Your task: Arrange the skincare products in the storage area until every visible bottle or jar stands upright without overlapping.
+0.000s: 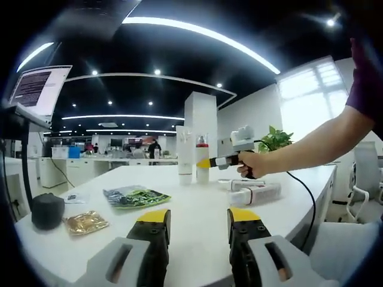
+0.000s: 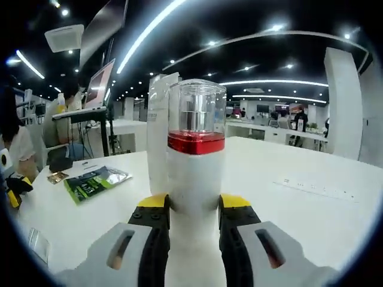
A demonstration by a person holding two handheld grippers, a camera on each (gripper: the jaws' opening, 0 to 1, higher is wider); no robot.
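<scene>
Right gripper [image 2: 192, 210]: jaws closed on the white bottle with red band and clear cap [image 2: 194, 156], upright on the white table [image 2: 299, 197], just beside a tall white tube [image 2: 157, 131]. Left gripper [image 1: 197, 224]: jaws apart, holding nothing, above the table. 2 white tubes [image 1: 254, 192] lie flat beyond.

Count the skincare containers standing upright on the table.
2, side by side at the table's far edge: a tall white tube and a red-banded bottle, which the right gripper straddles. Two more tubes lie flat nearby; others may be hidden.
</scene>
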